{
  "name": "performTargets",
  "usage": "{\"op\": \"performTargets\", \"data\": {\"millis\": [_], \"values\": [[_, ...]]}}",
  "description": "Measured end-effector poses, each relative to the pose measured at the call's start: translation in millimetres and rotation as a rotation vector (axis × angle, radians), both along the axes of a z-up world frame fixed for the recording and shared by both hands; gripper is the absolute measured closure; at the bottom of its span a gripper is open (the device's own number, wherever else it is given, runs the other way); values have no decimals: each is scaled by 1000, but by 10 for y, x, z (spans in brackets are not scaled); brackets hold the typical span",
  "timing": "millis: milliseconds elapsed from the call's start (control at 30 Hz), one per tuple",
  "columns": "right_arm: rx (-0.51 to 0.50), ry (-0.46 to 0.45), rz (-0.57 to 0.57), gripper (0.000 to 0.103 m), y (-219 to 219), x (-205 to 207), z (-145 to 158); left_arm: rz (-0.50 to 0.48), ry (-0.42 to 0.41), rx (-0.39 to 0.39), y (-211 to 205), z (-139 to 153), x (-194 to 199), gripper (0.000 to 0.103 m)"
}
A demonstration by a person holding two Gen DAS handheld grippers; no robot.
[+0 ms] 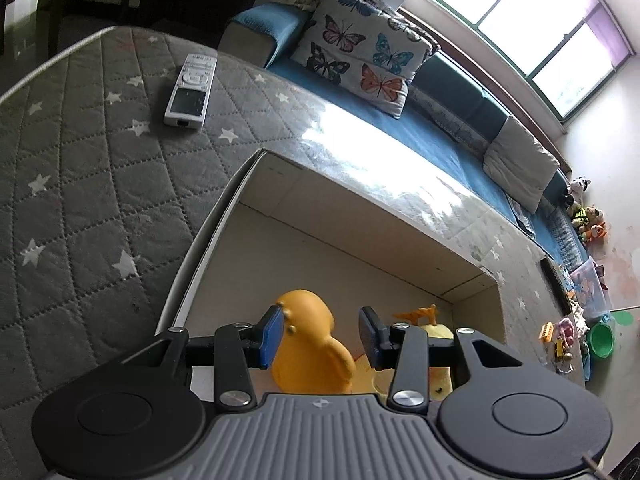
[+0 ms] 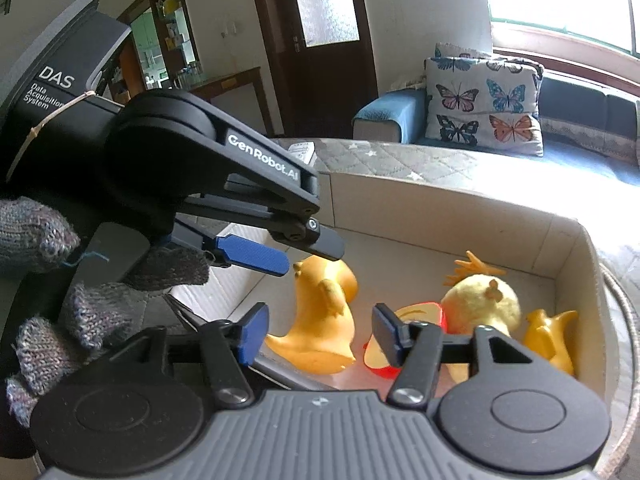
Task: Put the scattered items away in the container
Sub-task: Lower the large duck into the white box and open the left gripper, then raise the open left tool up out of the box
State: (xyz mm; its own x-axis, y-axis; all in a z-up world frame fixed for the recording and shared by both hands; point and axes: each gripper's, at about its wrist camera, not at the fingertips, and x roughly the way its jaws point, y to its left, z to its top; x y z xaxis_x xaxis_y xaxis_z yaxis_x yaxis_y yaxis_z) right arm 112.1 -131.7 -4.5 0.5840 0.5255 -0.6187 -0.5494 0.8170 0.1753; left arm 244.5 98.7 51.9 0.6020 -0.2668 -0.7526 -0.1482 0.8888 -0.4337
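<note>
Grey quilted bedding [image 1: 88,184] with white stars fills the scene, and a blue sofa [image 1: 420,132] with a butterfly cushion [image 1: 360,52] runs behind it under a bright window. On the bedding stands an open cardboard box [image 1: 360,196], the container. At 11 o'clock from the box, well apart from it, a white remote control [image 1: 190,90] lies flat on the bedding.

Inside the box, in the left wrist view, an orange rubber duck [image 1: 312,344] stands between the fingers of the left tongs [image 1: 320,338]. These tongs are wide apart; the blue pad at 9 o'clock is just beside the duck's head, and I cannot tell if it touches. The pad at 3 o'clock is apart from the toy.

In the right wrist view the same duck [image 2: 320,316] stands on the box floor, and the left tongs [image 2: 308,250] come in from 10 o'clock, tilted down, with the tips just above the duck's head. A hand in a grey knitted glove [image 2: 80,312] holds their handle. The right tongs [image 2: 316,334] are also wide, holding nothing, above the near edge of the box. At 3 o'clock from the duck lie a red and yellow toy [image 2: 416,312], a fluffy yellow chick [image 2: 480,300] and a smaller orange duck [image 2: 552,336], close together.
</note>
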Motion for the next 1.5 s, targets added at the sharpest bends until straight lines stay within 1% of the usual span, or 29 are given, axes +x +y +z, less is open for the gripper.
{"op": "performTargets", "data": {"millis": [100, 267, 333, 367, 467, 700, 900, 1000, 1167, 1233, 1500], "values": [[-3, -23, -5, 33, -41, -76, 55, -6, -20, 19, -30, 65, -102, 59], [-4, -49, -13, 32, -120, -207, 124, -21, -53, 28, -77, 164, -290, 59], [-1, -57, -19, 26, -160, -274, 146, -27, -68, 36, -105, 199, -377, 59], [0, -62, -23, 25, -183, -312, 158, -31, -75, 40, -120, 216, -422, 59], [7, -73, -32, 24, -265, -438, 193, -42, -93, 49, -166, 249, -550, 59], [5, -96, -50, 19, -457, -729, 220, -63, -103, 39, -264, 235, -796, 59], [-1, -111, -68, 18, -612, -921, 224, -79, -111, 46, -343, 209, -988, 59], [0, -109, -81, 15, -689, -988, 204, -95, -112, 55, -406, 182, -1084, 59], [2, -97, -97, 14, -770, -1104, 148, -118, -102, 63, -508, 124, -1203, 59], [3, -94, -103, 12, -793, -1136, 132, -128, -96, 67, -552, 96, -1242, 59], [-10, -71, -125, 12, -880, -1250, 13, -175, -76, 88, -747, -21, -1345, 59]]}}
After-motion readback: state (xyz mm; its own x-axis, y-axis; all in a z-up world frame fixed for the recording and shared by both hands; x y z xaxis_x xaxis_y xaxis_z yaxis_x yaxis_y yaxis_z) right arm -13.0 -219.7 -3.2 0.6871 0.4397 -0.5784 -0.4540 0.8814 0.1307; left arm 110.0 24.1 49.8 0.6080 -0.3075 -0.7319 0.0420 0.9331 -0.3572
